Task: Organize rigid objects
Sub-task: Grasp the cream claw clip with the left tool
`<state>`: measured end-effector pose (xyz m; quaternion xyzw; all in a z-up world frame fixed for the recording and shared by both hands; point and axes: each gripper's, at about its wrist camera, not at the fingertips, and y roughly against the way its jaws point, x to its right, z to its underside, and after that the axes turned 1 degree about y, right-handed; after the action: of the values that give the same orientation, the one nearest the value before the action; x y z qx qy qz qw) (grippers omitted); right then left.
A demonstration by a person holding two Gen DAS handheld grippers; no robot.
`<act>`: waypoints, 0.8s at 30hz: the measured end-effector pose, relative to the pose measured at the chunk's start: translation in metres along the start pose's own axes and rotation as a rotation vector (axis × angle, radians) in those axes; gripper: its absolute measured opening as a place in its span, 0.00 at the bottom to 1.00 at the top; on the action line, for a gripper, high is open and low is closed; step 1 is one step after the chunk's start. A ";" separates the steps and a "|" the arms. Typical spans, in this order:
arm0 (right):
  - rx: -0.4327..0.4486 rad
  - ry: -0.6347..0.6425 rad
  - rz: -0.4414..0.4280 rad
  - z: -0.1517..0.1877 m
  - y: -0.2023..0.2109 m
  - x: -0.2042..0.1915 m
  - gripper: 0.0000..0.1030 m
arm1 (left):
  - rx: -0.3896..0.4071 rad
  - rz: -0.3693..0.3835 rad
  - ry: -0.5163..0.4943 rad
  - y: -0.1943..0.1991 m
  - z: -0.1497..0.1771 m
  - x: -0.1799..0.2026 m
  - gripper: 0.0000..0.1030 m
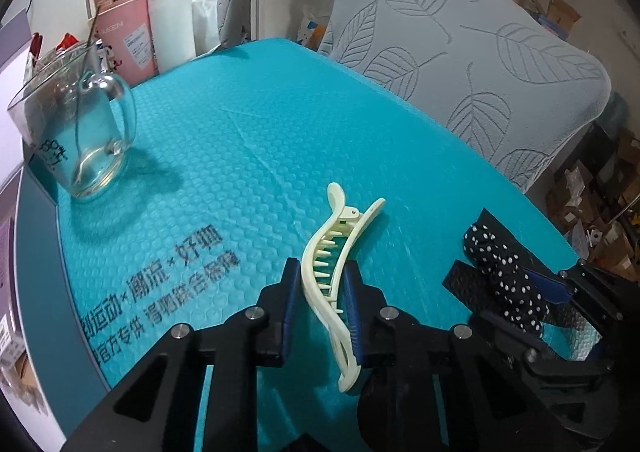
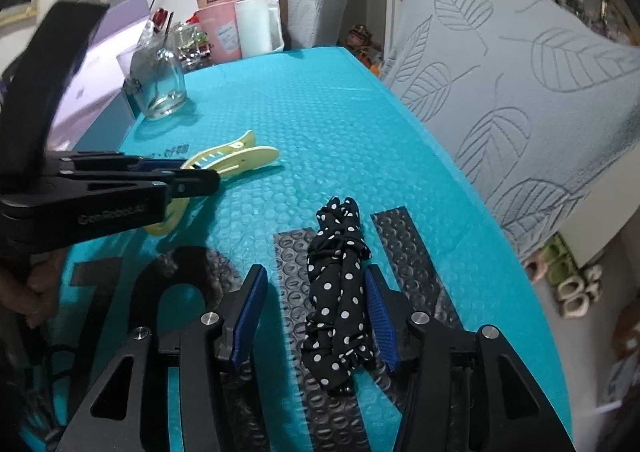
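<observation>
Left gripper (image 1: 320, 292): fingers clamped across the middle of the cream plastic hair claw clip (image 1: 334, 276), whose long axis runs away from them over the teal bubble-textured worktop (image 1: 248, 140). Beside the clip, right gripper (image 2: 316, 316) stands part-open around the black polka-dot fabric scrunchie (image 2: 340, 300).

The left gripper (image 1: 322, 292) pointed steeply down, its blue-padded jaws clamped tight. The right gripper (image 2: 316, 312) tilted down likewise, jaws parted, only the right pad touching cloth. A hand (image 2: 34, 292) gripped the left handle.
</observation>
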<state>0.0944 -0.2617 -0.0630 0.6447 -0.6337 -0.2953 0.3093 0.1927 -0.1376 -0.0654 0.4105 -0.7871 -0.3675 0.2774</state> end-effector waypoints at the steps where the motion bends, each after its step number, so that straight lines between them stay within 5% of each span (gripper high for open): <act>1: 0.002 -0.004 0.002 0.000 0.000 0.000 0.39 | -0.002 0.000 0.003 0.002 0.002 0.000 0.21; 9: 0.007 -0.033 0.011 0.003 0.006 0.005 0.21 | -0.009 -0.005 0.037 0.016 0.018 -0.003 0.21; 24: 0.003 -0.060 -0.048 0.024 0.036 -0.003 0.20 | -0.005 -0.009 0.012 0.060 0.061 0.005 0.21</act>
<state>0.0526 -0.2593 -0.0504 0.6510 -0.6275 -0.3208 0.2819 0.1185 -0.0970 -0.0512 0.4156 -0.7825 -0.3683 0.2817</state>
